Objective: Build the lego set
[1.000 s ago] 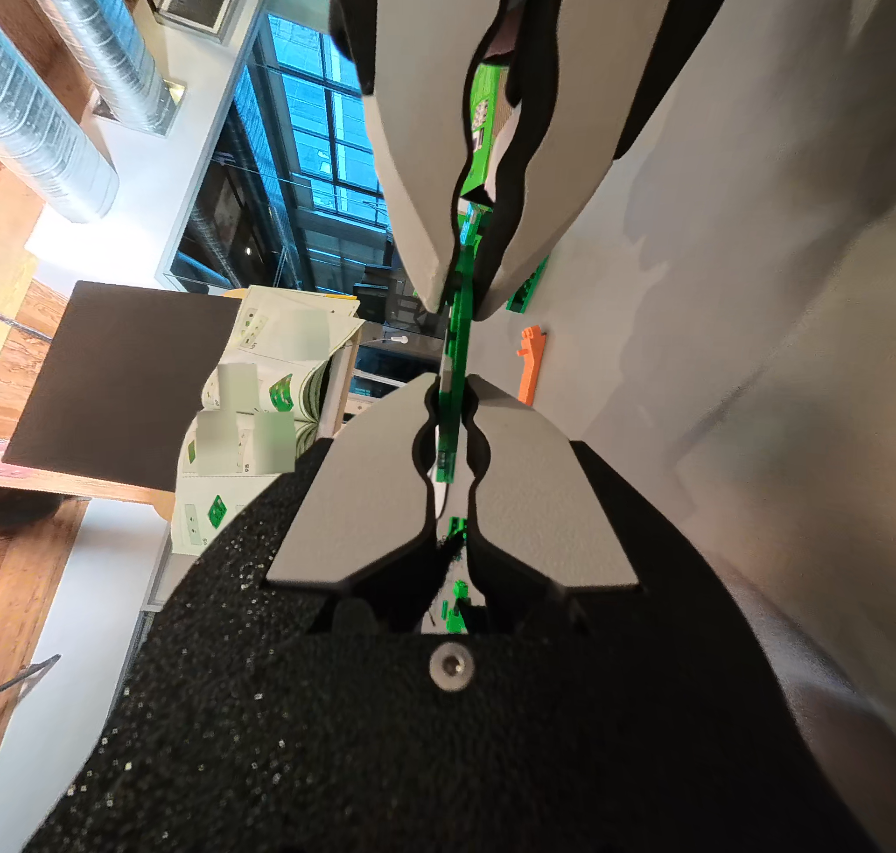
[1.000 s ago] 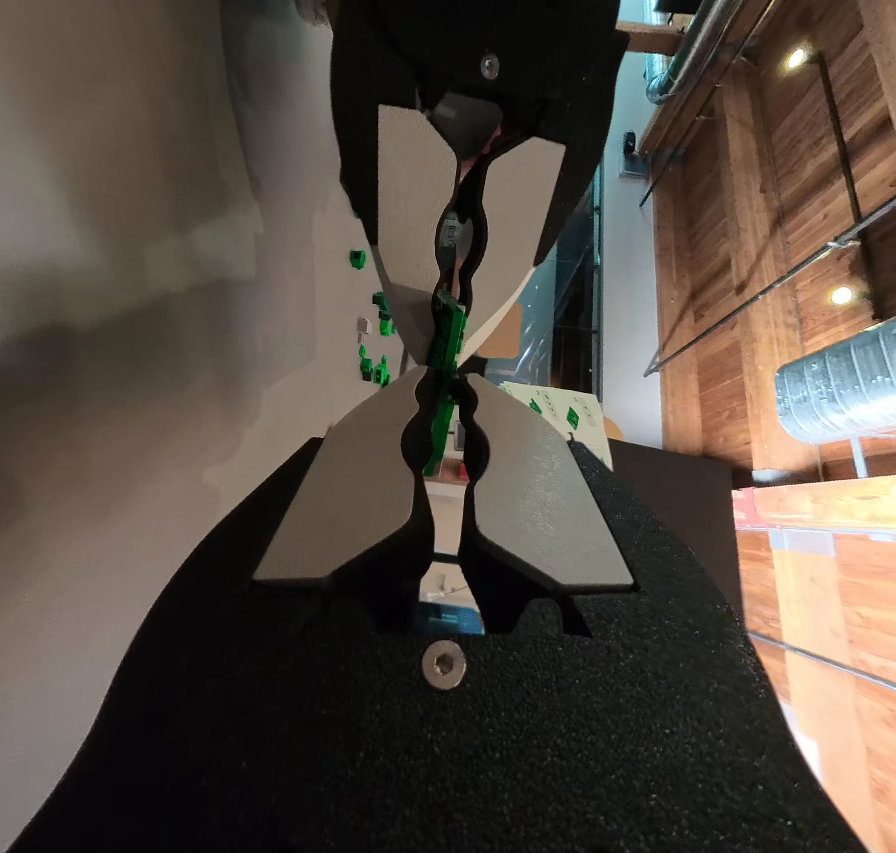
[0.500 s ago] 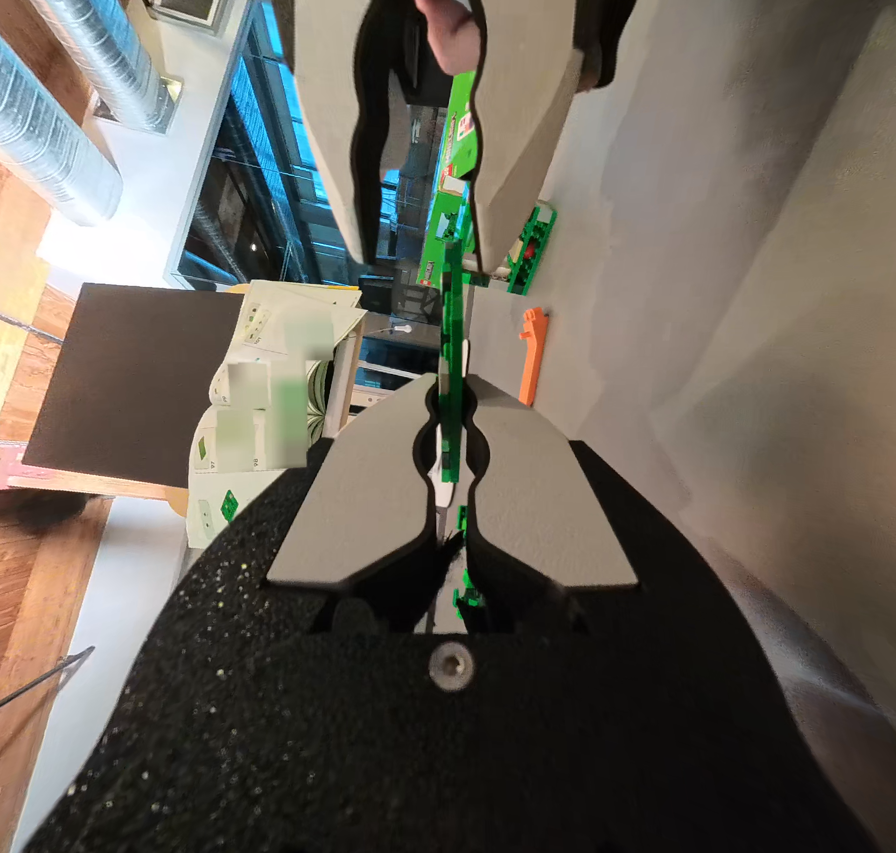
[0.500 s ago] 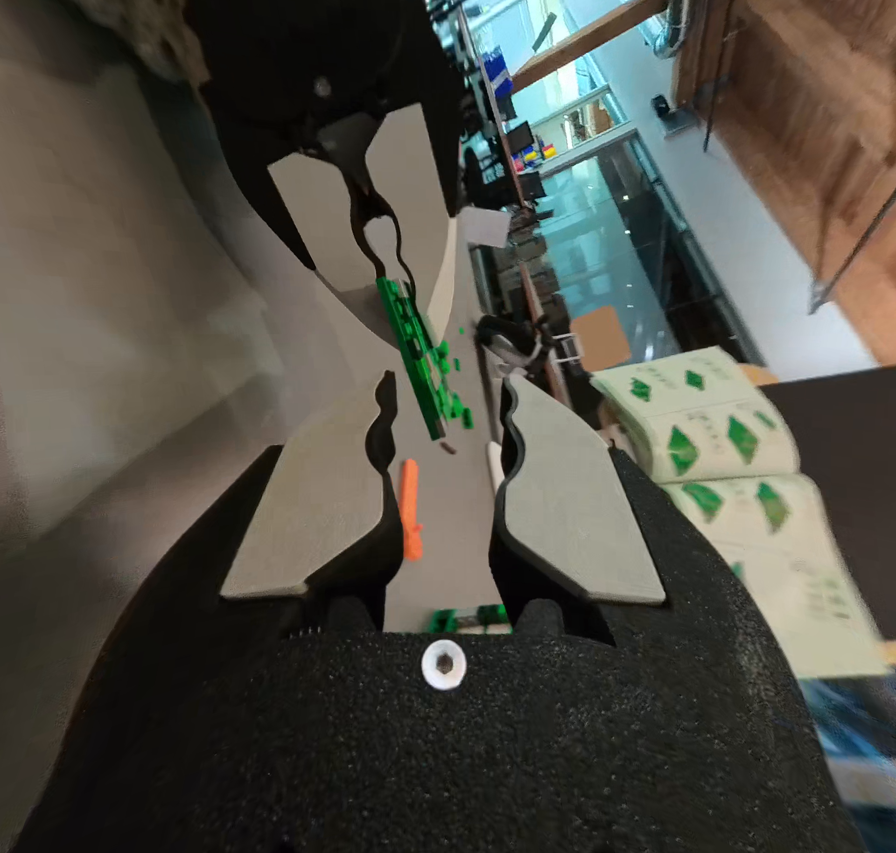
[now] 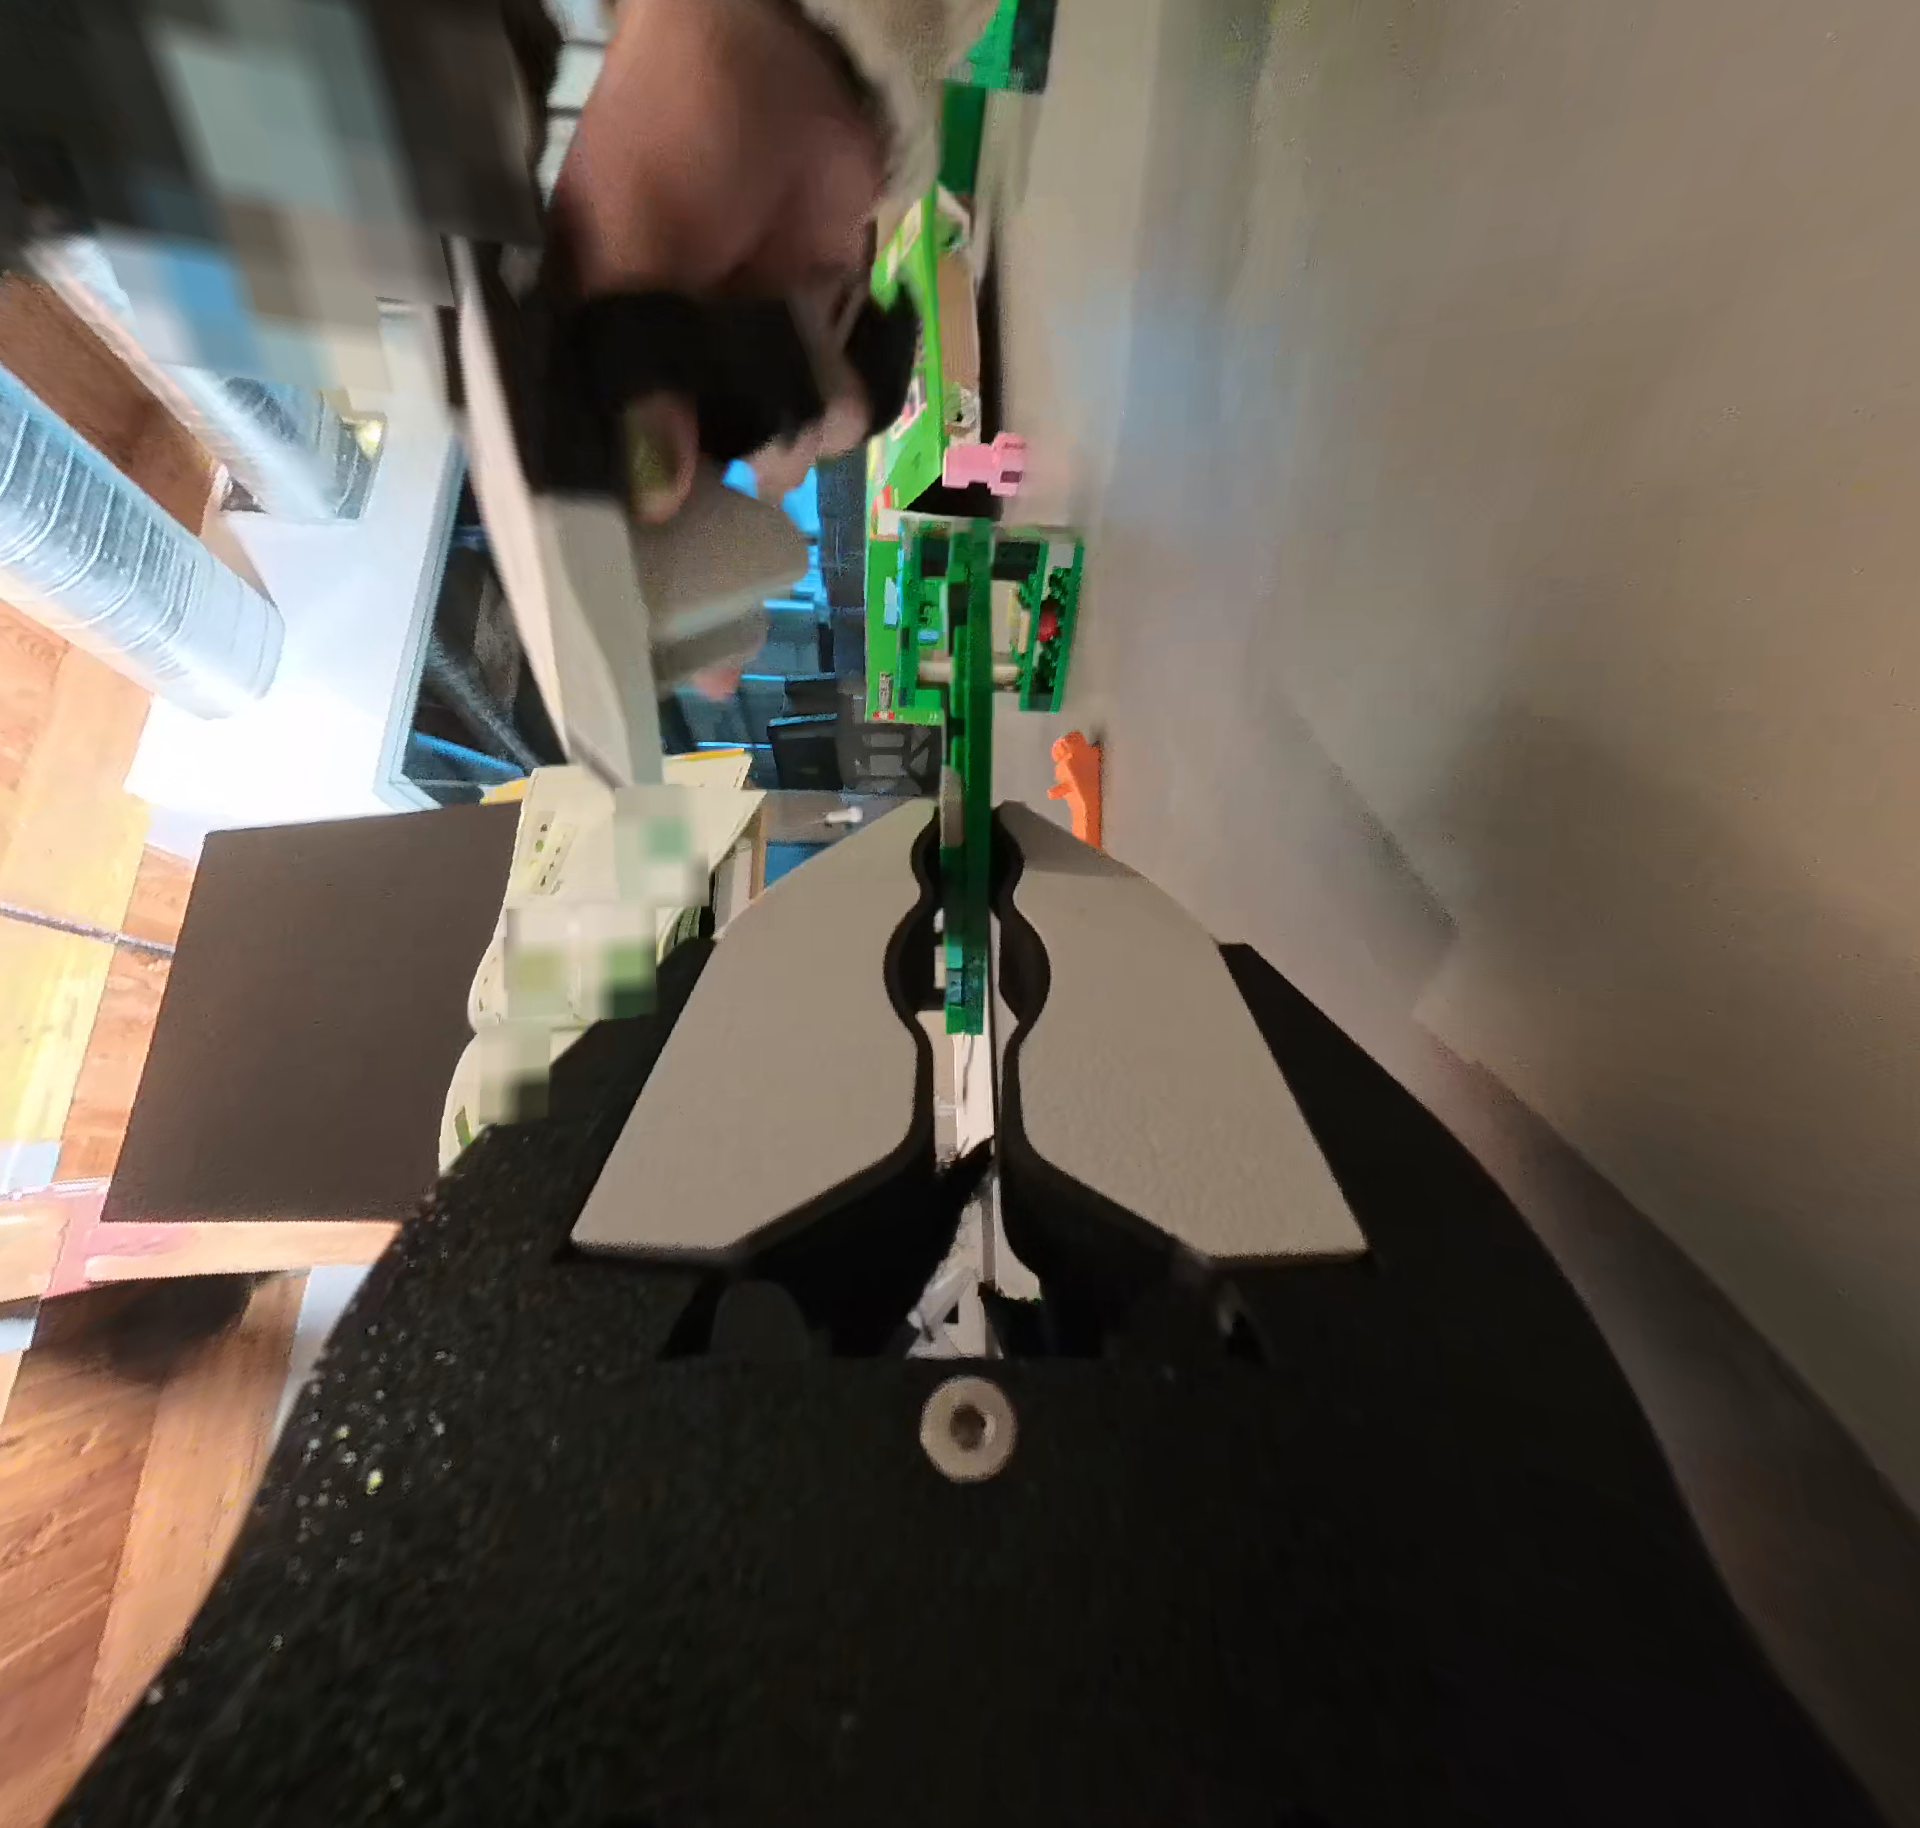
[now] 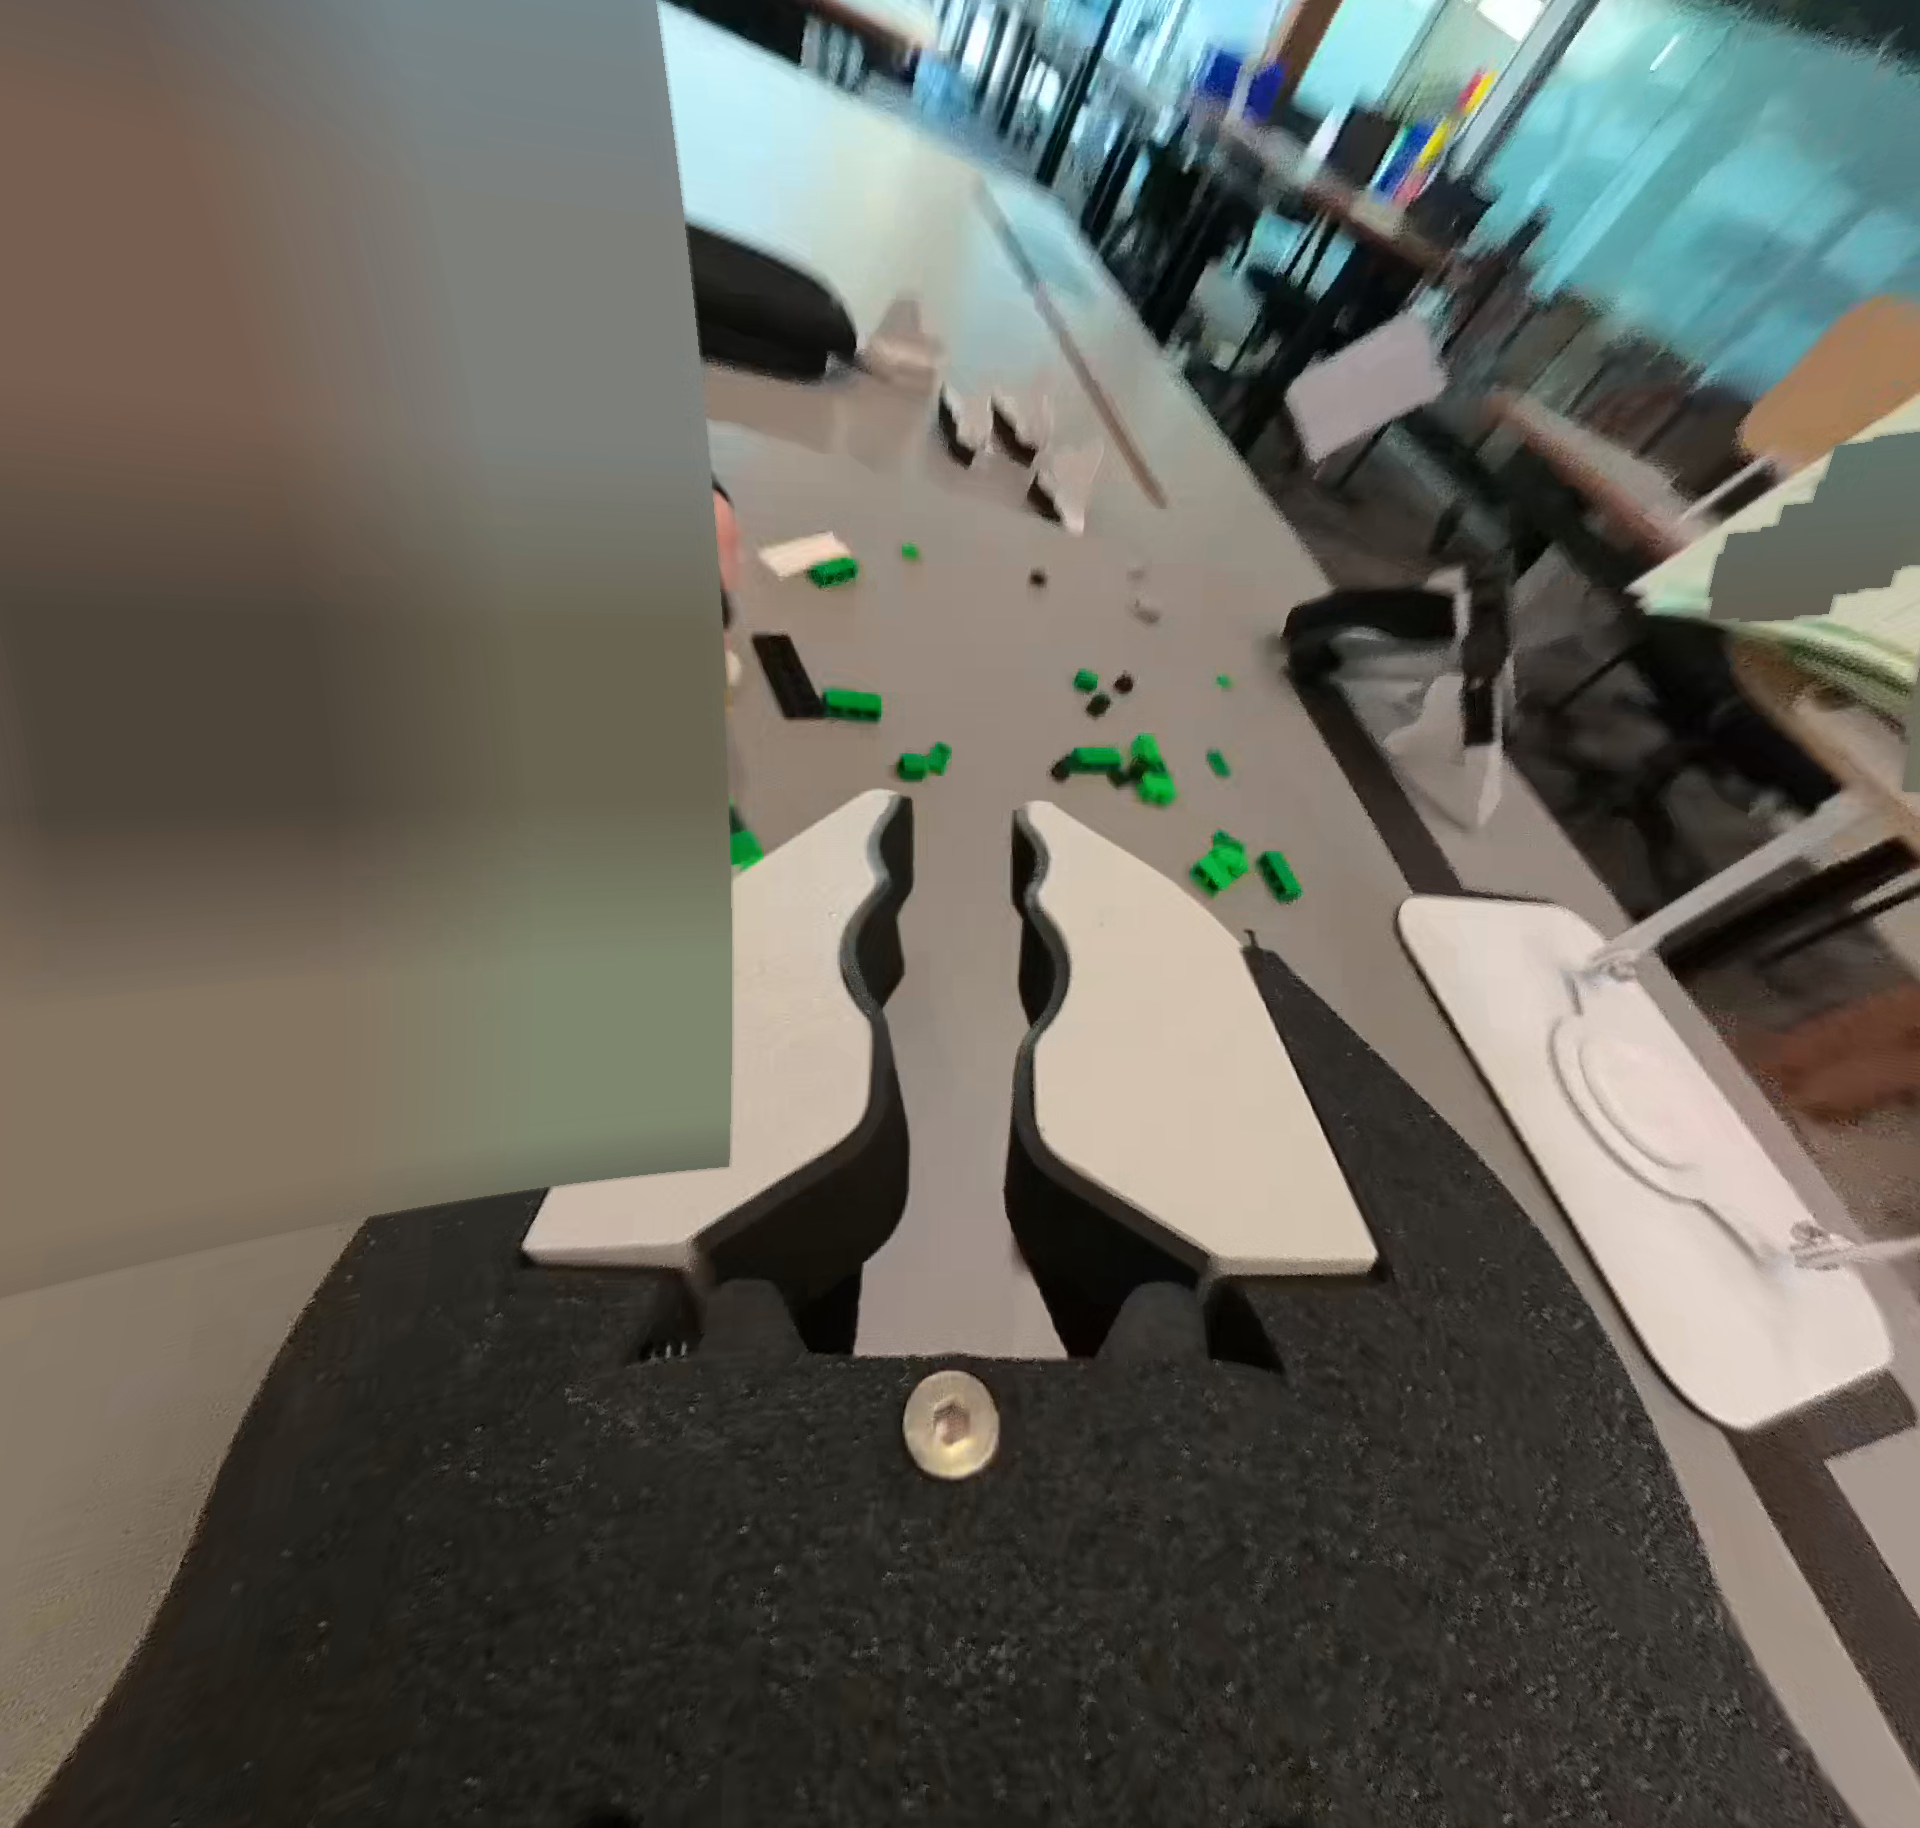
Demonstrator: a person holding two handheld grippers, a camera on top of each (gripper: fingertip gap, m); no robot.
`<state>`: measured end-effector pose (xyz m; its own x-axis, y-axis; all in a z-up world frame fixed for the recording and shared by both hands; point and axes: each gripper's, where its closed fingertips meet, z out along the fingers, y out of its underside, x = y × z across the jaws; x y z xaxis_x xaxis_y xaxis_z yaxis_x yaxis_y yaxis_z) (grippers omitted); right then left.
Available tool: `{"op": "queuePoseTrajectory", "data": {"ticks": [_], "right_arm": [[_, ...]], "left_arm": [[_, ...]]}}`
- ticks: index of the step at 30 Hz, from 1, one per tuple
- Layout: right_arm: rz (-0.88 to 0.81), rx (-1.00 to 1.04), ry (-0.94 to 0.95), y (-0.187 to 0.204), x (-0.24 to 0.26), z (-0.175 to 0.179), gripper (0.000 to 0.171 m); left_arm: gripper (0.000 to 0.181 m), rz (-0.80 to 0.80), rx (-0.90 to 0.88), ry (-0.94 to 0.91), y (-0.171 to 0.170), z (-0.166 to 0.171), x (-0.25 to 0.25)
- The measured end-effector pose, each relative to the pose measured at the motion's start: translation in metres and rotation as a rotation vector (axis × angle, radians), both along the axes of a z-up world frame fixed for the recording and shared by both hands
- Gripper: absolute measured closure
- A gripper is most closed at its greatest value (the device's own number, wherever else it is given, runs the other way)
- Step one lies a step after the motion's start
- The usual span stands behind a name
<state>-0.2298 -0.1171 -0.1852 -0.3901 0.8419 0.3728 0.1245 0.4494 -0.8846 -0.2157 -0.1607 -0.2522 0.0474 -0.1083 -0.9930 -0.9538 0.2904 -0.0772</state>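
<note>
My left gripper (image 5: 968,828) is shut on a thin green lego plate (image 5: 969,739), held edge-on above the grey table (image 5: 1455,531). Beyond it a partly built green lego model (image 5: 1044,615) stands on the table, with a pink lego figure (image 5: 987,461) and an orange brick separator (image 5: 1078,779) near it. My right gripper (image 6: 961,822) is open and empty over the table (image 6: 1039,635). Several loose green bricks (image 6: 1117,765) lie scattered ahead of it. The right gripper's grey finger (image 5: 582,615) and the hand holding it show blurred at the upper left of the left wrist view.
An open instruction booklet (image 5: 613,895) rests on a black stand (image 5: 312,1020) at the left. A white flat base plate (image 6: 1642,1155) lies at the right of the right wrist view, and a black lego plate (image 6: 784,675) lies beside green bricks. Chairs and desks stand beyond the table.
My right gripper let go of the green plate, opened, pulled away and swung round toward the loose bricks. My left gripper kept its hold on the plate.
</note>
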Motion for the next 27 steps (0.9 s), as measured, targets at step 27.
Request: {"op": "queuePoseTrajectory", "data": {"ticks": [27], "right_arm": [[0.067,0.179,-0.846,0.086,-0.251,-0.111,0.160]], "left_arm": [[0.175,-0.032,-0.051,0.024,-0.001,-0.011,0.010]]}}
